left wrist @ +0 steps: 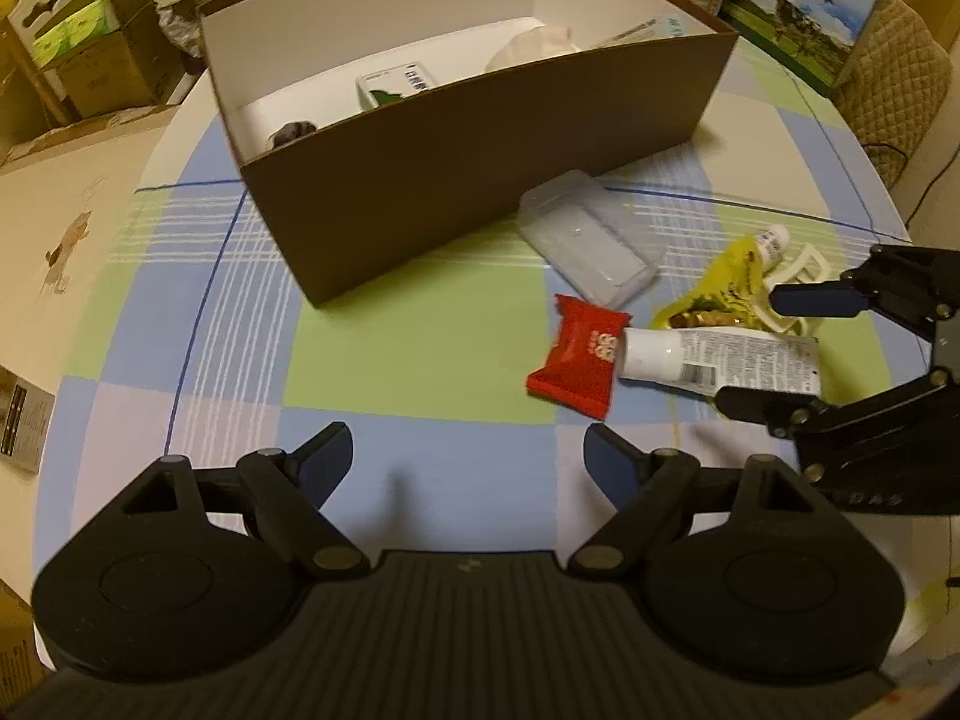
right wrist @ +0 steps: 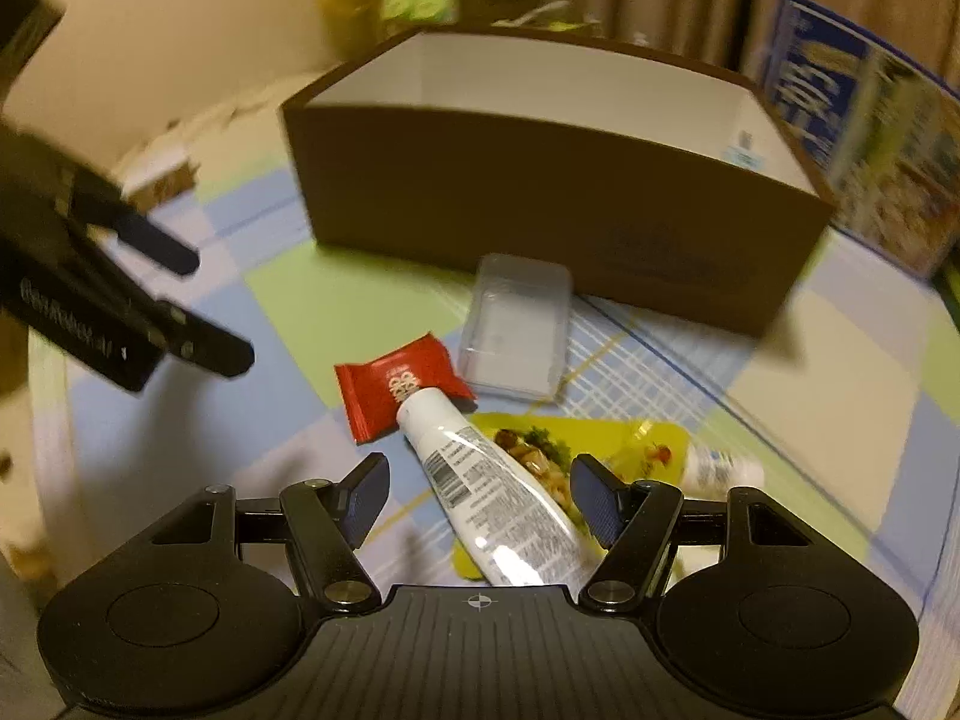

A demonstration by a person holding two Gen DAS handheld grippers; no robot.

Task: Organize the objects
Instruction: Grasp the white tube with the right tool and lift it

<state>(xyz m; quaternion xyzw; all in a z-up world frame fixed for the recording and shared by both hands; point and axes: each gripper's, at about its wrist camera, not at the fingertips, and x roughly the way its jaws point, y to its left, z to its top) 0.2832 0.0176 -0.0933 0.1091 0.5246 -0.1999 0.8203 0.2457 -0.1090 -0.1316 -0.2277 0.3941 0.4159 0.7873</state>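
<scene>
We hold two claws over a round table [left wrist: 420,354] with a checked cloth in blue, green and white. Our left claw [left wrist: 468,468] is wide open and holds nothing; it hangs over a bare part of the cloth. Our right claw [right wrist: 480,501] is wide open too, and it grips nothing. The white tube [right wrist: 498,492] lies between its two fingers, but we cannot tell if they touch it.

The tube's cap end rests on the red packet [left wrist: 579,357]. The tube's other end lies on a yellow food packet [right wrist: 540,450]. A small white bottle [left wrist: 774,240] and a cream hair clip [left wrist: 804,294] sit by the yellow packet. A clear plastic case [left wrist: 591,240] lies just beside the big brown box [left wrist: 480,168].

The box is white inside and open on top. In it we see a green and white pack [left wrist: 396,87], something white and crumpled [left wrist: 534,45] and a small dark thing [left wrist: 291,132].
</scene>
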